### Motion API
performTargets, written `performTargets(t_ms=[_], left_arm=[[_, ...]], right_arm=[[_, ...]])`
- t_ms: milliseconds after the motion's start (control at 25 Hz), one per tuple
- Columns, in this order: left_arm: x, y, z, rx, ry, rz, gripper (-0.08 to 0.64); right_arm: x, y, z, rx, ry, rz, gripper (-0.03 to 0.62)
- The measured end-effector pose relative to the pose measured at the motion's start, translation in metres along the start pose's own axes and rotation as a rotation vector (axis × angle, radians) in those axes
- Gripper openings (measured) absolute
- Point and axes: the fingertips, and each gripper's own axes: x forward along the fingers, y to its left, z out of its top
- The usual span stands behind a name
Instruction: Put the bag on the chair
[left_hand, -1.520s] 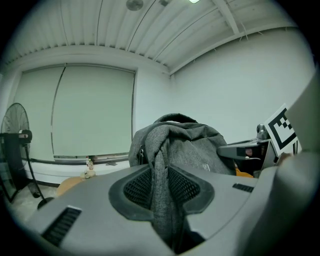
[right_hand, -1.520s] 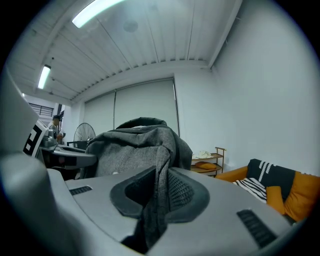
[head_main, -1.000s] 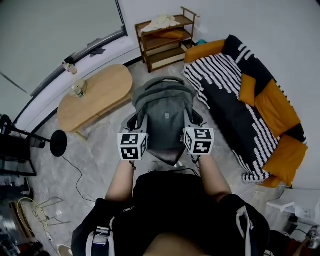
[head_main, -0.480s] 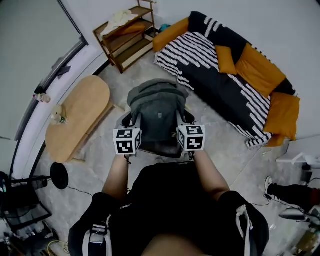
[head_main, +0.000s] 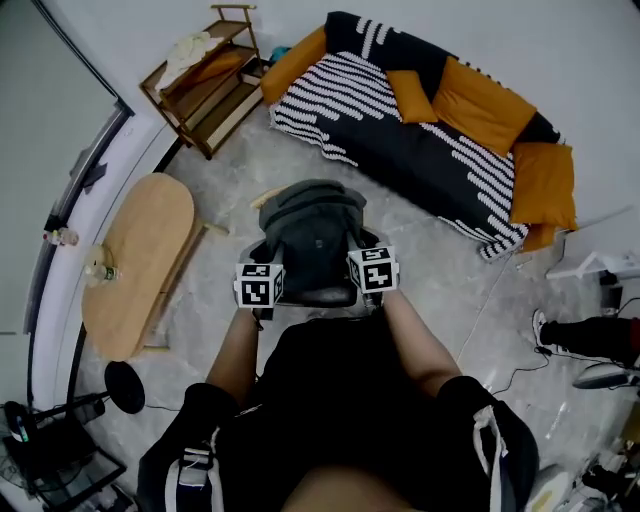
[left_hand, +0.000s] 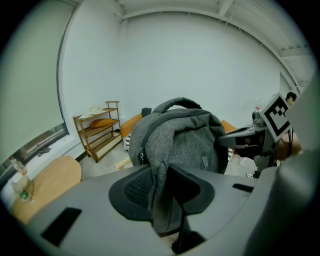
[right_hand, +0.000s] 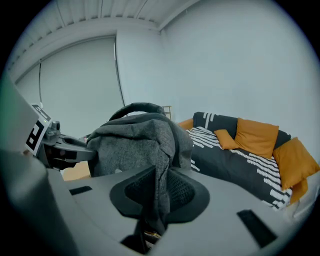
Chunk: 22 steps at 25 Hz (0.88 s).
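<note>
A grey fabric backpack (head_main: 312, 235) hangs in the air in front of me, held at both sides. My left gripper (head_main: 268, 262) is shut on a fold of the bag's left side; in the left gripper view the cloth (left_hand: 165, 150) is pinched between the jaws. On the other side my right gripper (head_main: 360, 256) is shut on a fold of grey cloth (right_hand: 157, 165) as well. The carry handle (left_hand: 181, 103) stands up on top. A pale wooden piece (head_main: 264, 197) shows just beyond the bag; I cannot tell what it belongs to.
A black-and-white striped sofa (head_main: 420, 140) with orange cushions runs along the far right. At the far left stands a wooden shelf (head_main: 205, 75). An oval wooden table (head_main: 135, 260) with bottles is at left. A black round stand base (head_main: 125, 373) and cables lie on the floor.
The whole view has swung: sofa and shelf slid leftwards and upwards in the head view, and the table moved to the left edge. The bag stays gripped by both grippers.
</note>
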Motion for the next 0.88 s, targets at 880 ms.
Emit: performTargets(t_ms=[880], left_arm=[[0.087,0.008,-0.065,0.109,0.011,-0.084,0.094]], right_arm=[[0.071,-0.022,-0.084,-0.072,0.154,-0.052,0.083]])
